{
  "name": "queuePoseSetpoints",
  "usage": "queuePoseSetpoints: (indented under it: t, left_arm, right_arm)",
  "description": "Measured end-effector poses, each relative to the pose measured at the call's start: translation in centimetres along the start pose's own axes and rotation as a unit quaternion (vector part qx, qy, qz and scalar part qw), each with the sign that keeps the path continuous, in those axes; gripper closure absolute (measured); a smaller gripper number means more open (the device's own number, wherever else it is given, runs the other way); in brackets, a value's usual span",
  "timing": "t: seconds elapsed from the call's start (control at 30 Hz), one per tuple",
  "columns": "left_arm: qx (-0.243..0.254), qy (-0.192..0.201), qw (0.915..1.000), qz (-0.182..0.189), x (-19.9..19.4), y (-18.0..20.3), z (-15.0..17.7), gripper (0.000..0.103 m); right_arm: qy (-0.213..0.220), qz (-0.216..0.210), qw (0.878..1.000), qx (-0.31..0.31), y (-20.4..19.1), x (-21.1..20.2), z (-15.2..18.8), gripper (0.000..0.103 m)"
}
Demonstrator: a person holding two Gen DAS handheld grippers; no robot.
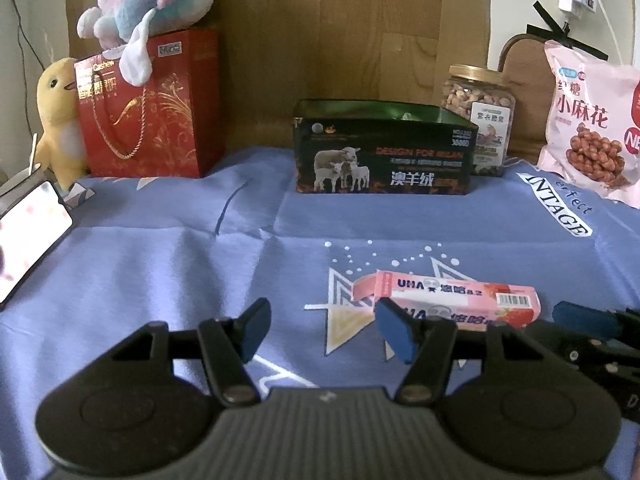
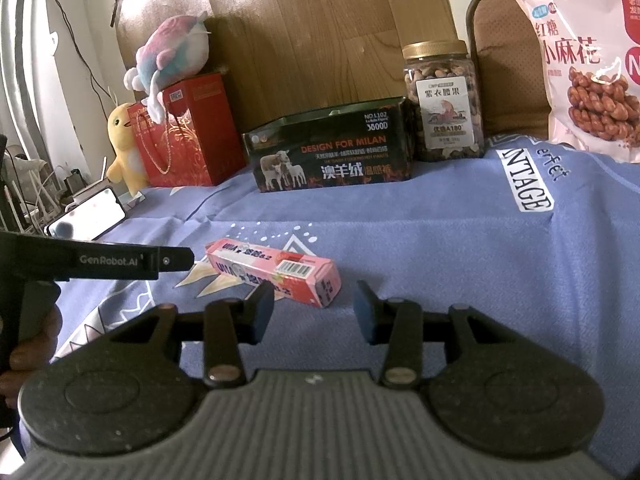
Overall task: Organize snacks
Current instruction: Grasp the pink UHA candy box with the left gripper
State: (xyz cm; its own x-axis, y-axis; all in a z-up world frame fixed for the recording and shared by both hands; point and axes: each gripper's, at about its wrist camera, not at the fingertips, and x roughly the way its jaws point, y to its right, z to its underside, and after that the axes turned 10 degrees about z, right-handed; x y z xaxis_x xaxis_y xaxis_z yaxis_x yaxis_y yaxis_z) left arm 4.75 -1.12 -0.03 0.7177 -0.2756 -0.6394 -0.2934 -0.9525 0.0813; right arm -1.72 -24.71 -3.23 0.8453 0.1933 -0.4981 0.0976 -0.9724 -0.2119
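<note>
The pink snack box (image 1: 448,300) is lying flat on the blue cloth (image 1: 160,264) covering the surface, in the foreground and well apart from the other items. Its long side is running across both views, so a gripper approaching from the front can be closing across its narrow width.

The left gripper (image 1: 320,330) is sitting released, jaws spread and holding nothing. Its right-hand pad is overlapping the left end of the box in the left wrist view; contact cannot be confirmed.

The right gripper (image 2: 314,312) is also released and empty. It is sitting just in front of the box's right end, with the left-hand pad close to the box edge. In the right wrist view the left gripper's finger is reaching toward the box's left end.

The 2 grippers are flanking the box from opposite ends, which is suggesting that it is the item now being addressed.

Along the back, against the wooden board (image 2: 320,40), a dark open-topped box (image 2: 332,148) is standing. Its open top is making it the likely container. A nut jar (image 2: 442,104) is standing just beside it, and a pink snack bag (image 2: 588,64) is leaning at far right. Both are probably awaiting sorting.

A red gift bag (image 1: 148,108), 2 plush toys and a phone (image 1: 28,236) are occupying the left side.
</note>
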Motion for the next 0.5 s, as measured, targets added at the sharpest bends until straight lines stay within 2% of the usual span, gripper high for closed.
queuePoseSetpoints:
  t: [0.5]
  left_arm:
    - [-0.002, 0.002, 1.0000, 0.001, -0.25, -0.44, -0.40, 0.043]
  right_arm:
    - [-0.001, 0.001, 1.000, 0.000, -0.25, -0.13, -0.04, 0.056]
